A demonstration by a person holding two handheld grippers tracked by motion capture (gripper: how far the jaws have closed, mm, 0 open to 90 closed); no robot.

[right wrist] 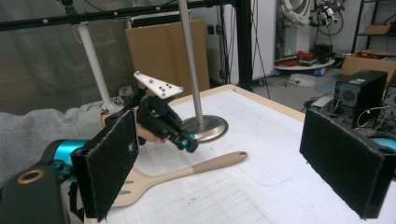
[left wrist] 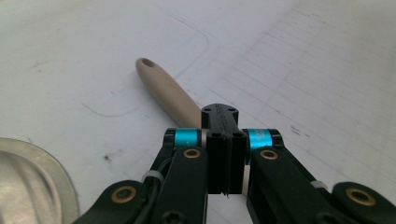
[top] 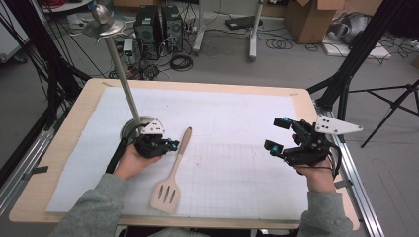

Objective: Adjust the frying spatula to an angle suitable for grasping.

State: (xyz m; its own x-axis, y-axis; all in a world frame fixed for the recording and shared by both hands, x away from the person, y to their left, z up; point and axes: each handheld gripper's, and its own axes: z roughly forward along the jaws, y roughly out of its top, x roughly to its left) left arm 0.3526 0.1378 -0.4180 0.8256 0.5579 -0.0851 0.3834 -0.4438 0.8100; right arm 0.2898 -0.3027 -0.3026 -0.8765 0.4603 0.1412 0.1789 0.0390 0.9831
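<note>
**Left jaws pressed together above the spatula handle, right jaws spread and waiting**

My left gripper (top: 167, 144) hangs just over the upper part of the spatula (top: 172, 175), and I read that as the approach to a pick. Its jaws are pressed flat against each other with nothing between them; in the left gripper view the beige handle runs out from behind the closed tips, so the tool is over the handle, not on it. Whether the tips brush the wood I can't quite tell, since they hide that stretch of handle.

The spatula lies flat on the white mat (top: 237, 113), slotted blade toward me and the holed handle end pointing away, near the round metal base of the stand (top: 132, 127). That leaves the handle free to grasp from the side.

My right gripper (top: 280, 134) sits well apart at the right side of the mat, jaws spread wide and empty; its own view shows both dark pads with clear space between them, facing across toward the spatula. I'd judge it is parked there to stay out of the way, or ready to take the blade end.

I'd have to open the left jaws before they can take the handle.
</note>
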